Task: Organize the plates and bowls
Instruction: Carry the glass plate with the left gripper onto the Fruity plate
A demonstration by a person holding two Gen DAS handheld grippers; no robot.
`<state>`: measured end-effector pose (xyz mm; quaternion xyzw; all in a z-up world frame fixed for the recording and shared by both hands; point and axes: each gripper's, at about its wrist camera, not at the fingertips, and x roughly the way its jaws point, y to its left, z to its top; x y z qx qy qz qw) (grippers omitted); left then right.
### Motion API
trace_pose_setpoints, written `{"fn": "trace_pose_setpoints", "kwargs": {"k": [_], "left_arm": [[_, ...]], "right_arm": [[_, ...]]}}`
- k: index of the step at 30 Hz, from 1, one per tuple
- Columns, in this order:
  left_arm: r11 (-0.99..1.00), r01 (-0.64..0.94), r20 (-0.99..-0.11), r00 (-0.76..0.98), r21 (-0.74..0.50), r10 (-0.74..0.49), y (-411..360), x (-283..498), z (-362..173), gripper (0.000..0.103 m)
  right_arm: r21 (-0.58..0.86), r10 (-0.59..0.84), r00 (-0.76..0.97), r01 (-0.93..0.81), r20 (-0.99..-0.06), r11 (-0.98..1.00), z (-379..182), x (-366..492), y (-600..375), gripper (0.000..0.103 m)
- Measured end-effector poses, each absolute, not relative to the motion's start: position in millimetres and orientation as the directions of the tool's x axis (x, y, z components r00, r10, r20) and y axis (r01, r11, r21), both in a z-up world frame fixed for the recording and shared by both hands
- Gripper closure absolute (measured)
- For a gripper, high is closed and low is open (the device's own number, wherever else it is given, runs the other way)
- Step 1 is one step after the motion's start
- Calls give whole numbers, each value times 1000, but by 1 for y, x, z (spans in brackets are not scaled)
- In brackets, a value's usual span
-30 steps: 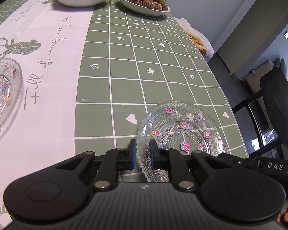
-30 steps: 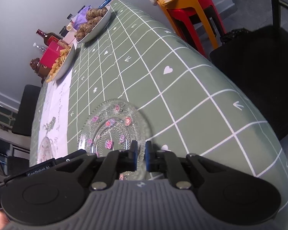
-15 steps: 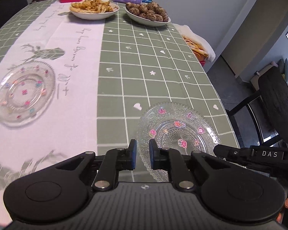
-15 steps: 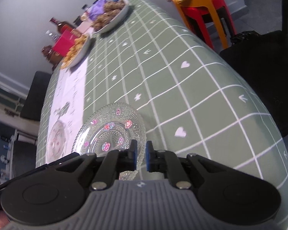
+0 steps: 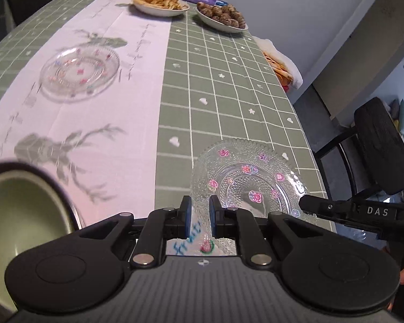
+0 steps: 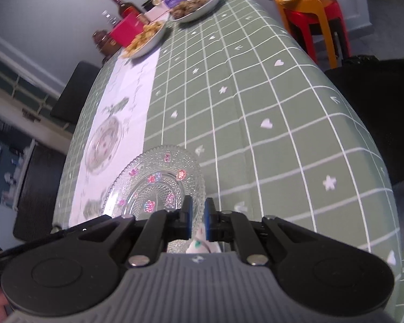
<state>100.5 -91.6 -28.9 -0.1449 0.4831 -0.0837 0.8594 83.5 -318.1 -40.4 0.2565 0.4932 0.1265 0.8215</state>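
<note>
A clear glass plate (image 5: 245,180) with pink and purple flowers is held above the green checked tablecloth. My left gripper (image 5: 199,216) is shut on its near left rim. My right gripper (image 6: 196,219) is shut on its right rim; the plate also shows in the right wrist view (image 6: 159,183). The right gripper's arm (image 5: 363,212) shows at the plate's right in the left wrist view. A second glass plate (image 5: 79,74) lies on the white runner, also in the right wrist view (image 6: 103,142). A bowl with a pale green inside (image 5: 18,215) sits at the near left.
Two white dishes of food (image 5: 160,2) (image 5: 220,17) stand at the far end, with a pink box (image 6: 126,31) and bottles (image 6: 124,6). A black chair (image 5: 382,145) stands to the right. A red and orange stool (image 6: 315,13) stands beside the table.
Both grippers have drawn back and risen with the plate. More of the table shows, and the bowl has come into view at the near left.
</note>
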Motion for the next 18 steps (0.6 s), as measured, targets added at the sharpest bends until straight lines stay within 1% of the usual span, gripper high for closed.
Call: {"fn": "trace_pose_setpoints", "kwargs": {"k": [5, 9, 14, 18], "left_arm": [[942, 4, -799, 529, -335, -286, -87, 75, -31, 89], [939, 7, -813, 499, -344, -301, -87, 58, -38, 89], [948, -6, -824, 495, -319, -274, -85, 48, -48, 88], [945, -31, -831, 485, -327, -272, -82, 45, -56, 88]], "right_arm": [[547, 475, 432, 53, -767, 836, -52, 70, -315, 95], [514, 455, 401, 49, -795, 856, -58, 65, -310, 94], [491, 451, 374, 13, -810, 871, -63, 62, -302, 94], [477, 446, 352, 2, -823, 879, -67, 62, -297, 94]]}}
